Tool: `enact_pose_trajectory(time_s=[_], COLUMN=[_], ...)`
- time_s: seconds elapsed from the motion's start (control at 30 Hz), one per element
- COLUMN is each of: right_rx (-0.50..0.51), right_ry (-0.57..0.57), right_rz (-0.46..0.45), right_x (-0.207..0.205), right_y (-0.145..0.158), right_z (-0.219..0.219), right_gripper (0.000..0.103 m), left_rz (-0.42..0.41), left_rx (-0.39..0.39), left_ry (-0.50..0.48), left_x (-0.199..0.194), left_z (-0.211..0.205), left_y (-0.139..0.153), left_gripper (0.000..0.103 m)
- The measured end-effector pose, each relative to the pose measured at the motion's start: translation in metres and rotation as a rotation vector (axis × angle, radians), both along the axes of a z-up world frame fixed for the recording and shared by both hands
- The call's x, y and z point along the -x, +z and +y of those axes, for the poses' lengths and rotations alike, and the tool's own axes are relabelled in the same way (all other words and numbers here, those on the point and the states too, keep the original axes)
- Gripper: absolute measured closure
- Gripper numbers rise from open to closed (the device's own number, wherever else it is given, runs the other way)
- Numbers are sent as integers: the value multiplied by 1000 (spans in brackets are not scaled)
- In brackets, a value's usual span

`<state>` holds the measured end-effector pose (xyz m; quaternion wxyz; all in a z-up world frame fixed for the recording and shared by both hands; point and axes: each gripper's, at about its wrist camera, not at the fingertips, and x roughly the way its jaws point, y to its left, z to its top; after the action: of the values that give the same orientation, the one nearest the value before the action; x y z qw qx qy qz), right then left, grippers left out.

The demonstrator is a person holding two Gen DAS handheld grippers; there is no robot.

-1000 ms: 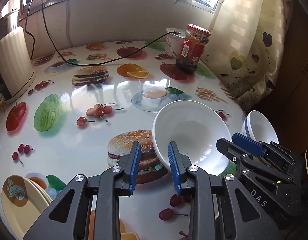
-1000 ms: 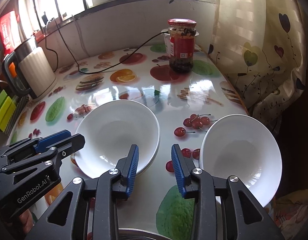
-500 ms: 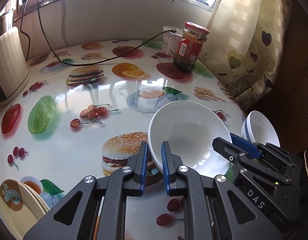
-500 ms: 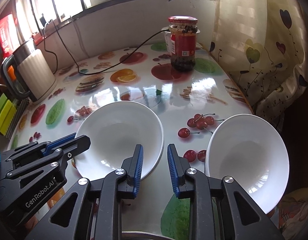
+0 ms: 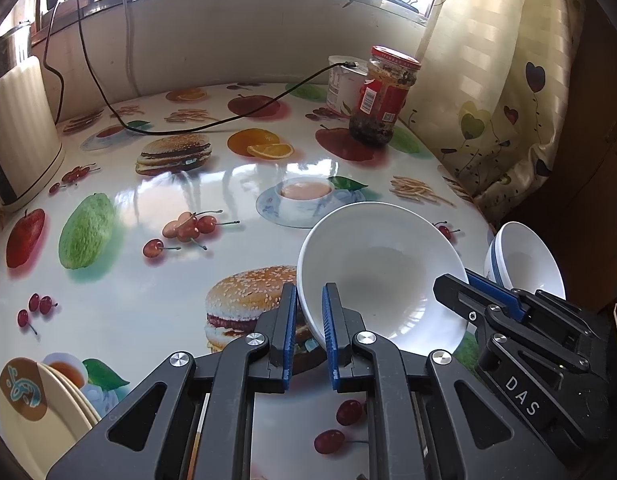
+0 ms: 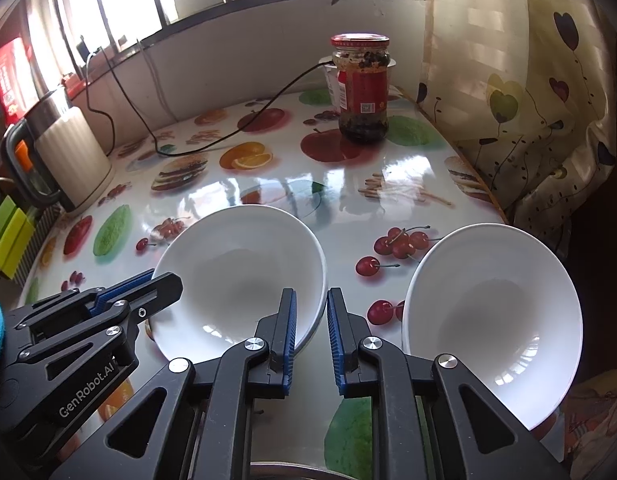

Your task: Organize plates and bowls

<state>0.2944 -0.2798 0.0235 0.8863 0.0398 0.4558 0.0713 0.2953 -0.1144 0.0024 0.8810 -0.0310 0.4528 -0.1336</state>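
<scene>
A white bowl [image 5: 384, 276] [image 6: 236, 272] sits on the fruit-print table [image 5: 148, 280]. My left gripper [image 5: 308, 292] is shut on its left rim, and this gripper [image 6: 164, 284] also shows from the side in the right wrist view. My right gripper [image 6: 311, 296] straddles the bowl's right rim. Its jaws are closing, with a sliver of space still showing beside the right pad. A second white bowl [image 6: 492, 312] [image 5: 524, 256] stands further right at the table's edge. Cream plates [image 5: 40, 412] are stacked at the near left.
A red-lidded jar [image 6: 362, 92] and a white tub [image 5: 342, 84] stand at the far right, with a black cable [image 5: 188, 130] across the back. A ribbed kettle [image 6: 72, 160] is at the left. A curtain [image 6: 528, 120] hangs past the right edge. A metal rim [image 6: 280, 470] lies below my right gripper.
Both pairs of jaws have narrowed. The left one has closed onto the bowl's left rim, and the right one has drawn in around the right rim. Neither hand has shifted.
</scene>
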Motion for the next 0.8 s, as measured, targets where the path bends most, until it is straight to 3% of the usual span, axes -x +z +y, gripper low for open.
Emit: enact_pose_trajectory(time_s=[0.8], right_rx=[-71], right_ry=[-41], right_rz=[-91], right_x=[56], right_y=[42], right_z=[-15], right_gripper=[87], left_rz=[-72], left_rx=[16], left_ry=[-27], left_x=[48], left_z=[-5], left_y=[37], left_gripper=[90])
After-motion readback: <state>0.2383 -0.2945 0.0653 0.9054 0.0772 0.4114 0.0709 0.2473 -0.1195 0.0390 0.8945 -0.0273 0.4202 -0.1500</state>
